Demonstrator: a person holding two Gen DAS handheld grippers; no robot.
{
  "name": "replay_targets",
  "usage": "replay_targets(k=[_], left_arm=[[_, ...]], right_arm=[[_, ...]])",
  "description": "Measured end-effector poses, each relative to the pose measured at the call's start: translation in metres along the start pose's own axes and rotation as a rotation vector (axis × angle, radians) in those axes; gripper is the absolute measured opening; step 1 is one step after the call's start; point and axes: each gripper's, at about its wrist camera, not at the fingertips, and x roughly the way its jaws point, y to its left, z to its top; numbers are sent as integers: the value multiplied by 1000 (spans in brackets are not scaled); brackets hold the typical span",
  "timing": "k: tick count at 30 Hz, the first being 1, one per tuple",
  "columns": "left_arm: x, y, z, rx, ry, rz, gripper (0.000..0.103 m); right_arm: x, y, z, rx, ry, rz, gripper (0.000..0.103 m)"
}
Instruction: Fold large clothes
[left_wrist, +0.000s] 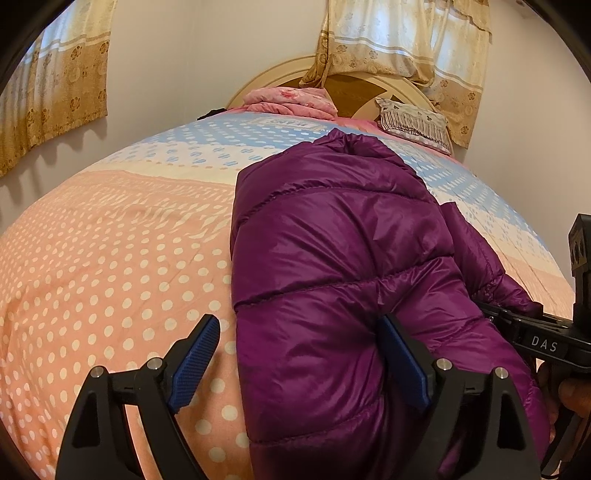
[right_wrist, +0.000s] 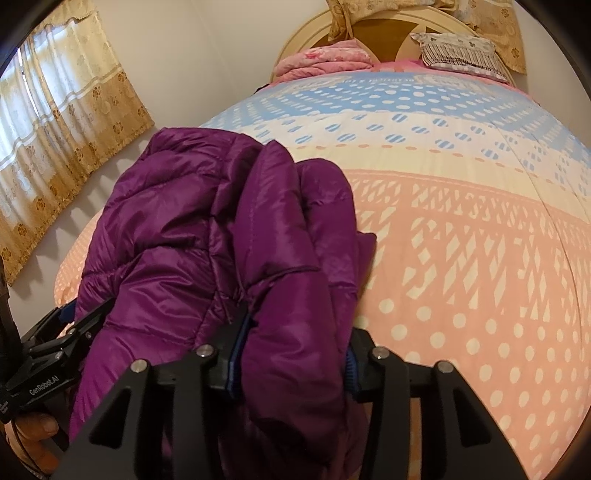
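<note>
A shiny purple puffer jacket (left_wrist: 332, 251) lies folded lengthwise on the bed, its collar end toward the headboard. My left gripper (left_wrist: 299, 321) stands open over the jacket's near left edge. One blue pad (left_wrist: 195, 362) hangs over the bare sheet and the other pad (left_wrist: 402, 358) rests above the fabric. In the right wrist view a thick fold of the jacket (right_wrist: 221, 221) fills the gap of my right gripper (right_wrist: 297, 332) and touches both pads. The left gripper (right_wrist: 74, 321) shows at that view's left edge, with a hand below it.
The bed sheet (left_wrist: 110, 258) is pink with white dots, turning cream and blue farther away. A folded pink quilt (left_wrist: 291, 98) and a fringed pillow (left_wrist: 413, 122) sit by the rounded headboard (left_wrist: 354, 92). Beige curtains (left_wrist: 48, 92) hang on the walls.
</note>
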Motion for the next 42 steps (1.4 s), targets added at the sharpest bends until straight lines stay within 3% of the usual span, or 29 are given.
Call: replay_targets(k=[9, 13, 17, 21, 25, 42], left_arm=[[-18, -6, 11, 24, 4, 61, 88], [-66, -7, 22, 37, -72, 48, 88], [-131, -12, 31, 80, -172, 61, 88], [-184, -10, 28, 84, -248, 59, 88], [-211, -6, 28, 65, -301, 52, 88], [-214, -13, 26, 78, -304, 55, 88]], right_arm=[[-14, 5, 10, -10, 6, -45, 57], [-63, 15, 13, -25, -86, -64, 71], [-114, 32, 11, -57, -163, -67, 73], [-161, 50, 0, -85, -248, -67, 82], [-184, 64, -6, -104, -293, -38, 82], [-193, 75, -18, -124, -312, -15, 84]])
